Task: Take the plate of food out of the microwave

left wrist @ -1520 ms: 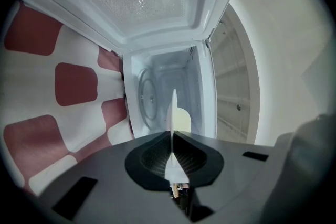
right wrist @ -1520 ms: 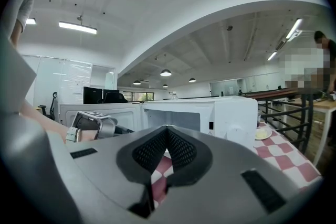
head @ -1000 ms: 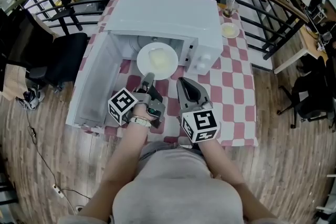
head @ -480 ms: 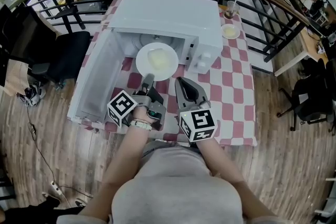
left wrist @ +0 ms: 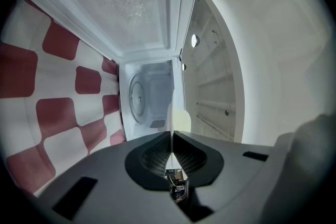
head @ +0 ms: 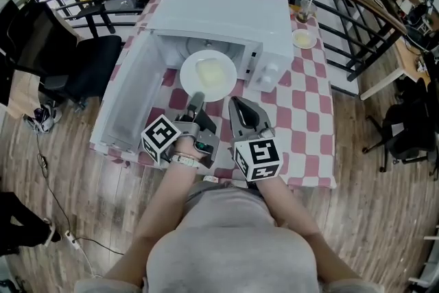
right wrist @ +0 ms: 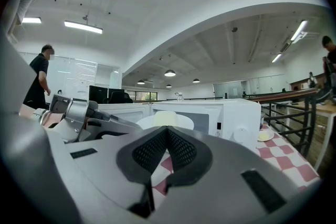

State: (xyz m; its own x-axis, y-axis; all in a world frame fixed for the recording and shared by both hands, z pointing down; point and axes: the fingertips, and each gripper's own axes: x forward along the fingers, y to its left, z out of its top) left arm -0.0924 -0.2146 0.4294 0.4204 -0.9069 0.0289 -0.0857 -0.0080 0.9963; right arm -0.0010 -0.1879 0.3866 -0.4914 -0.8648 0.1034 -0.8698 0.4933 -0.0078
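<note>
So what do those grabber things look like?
The left gripper and right gripper are grey, with dark meshy pads. Each carries a white cube with black square patterns. The person wears a grey shirt and a pale wristband.

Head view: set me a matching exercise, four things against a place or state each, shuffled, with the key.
Things
1. plate
2. microwave door
3. right gripper
4. small dish

Places and states
A. on the checked tablecloth, right of the microwave
B. shut, nothing between its jaws
C. clamped at its near rim by the left gripper
D. standing open, on the left side

Pairs: 1-C, 2-D, 3-B, 4-A
</note>
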